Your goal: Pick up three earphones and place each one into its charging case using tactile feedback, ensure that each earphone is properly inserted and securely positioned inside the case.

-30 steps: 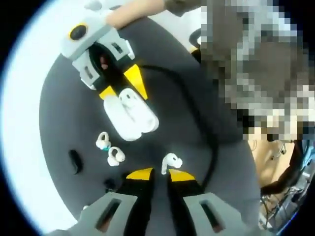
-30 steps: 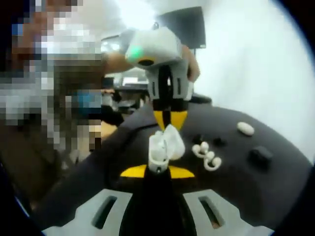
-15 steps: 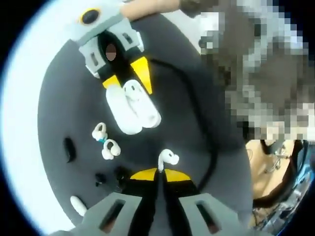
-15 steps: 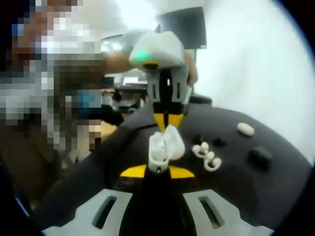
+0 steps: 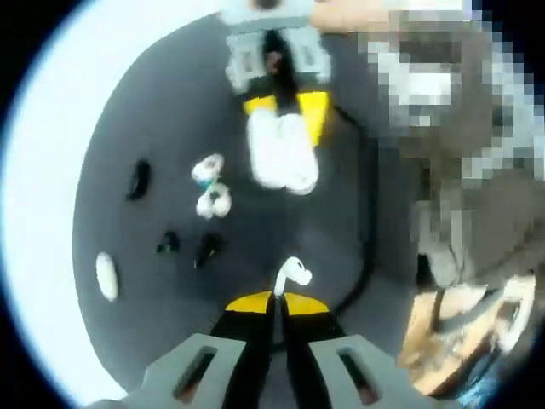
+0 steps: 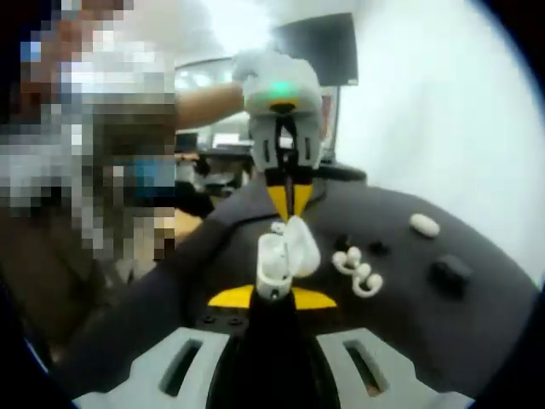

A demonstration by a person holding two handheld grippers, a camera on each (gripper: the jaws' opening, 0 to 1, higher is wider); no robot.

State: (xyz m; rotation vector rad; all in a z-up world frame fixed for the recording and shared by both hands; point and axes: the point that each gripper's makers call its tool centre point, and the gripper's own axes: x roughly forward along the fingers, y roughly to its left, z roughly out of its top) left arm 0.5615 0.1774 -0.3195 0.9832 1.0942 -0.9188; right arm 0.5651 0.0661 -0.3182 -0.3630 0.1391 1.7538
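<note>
White earphone (image 5: 294, 274) pinched in left gripper (image 5: 274, 300), right gripper (image 6: 272, 297) clamps open charging case (image 6: 285, 253) mid-mat, dark mat (image 5: 145, 111) around.

Office or lab room, seen past a round work table.

Round table with dark grey cloth top (image 6: 477, 315) sits under the right gripper's jaws; plain white wall (image 6: 426, 111) rises beyond it to the right. Straight ahead of those jaws, behind the table, a dark flat monitor screen (image 6: 328, 47) stands upright. Left of it, further back, rows of desks with clutter (image 6: 217, 141) under bright ceiling light. In the left gripper view, pale white floor (image 5: 43, 187) surrounds the table's edge.
</note>
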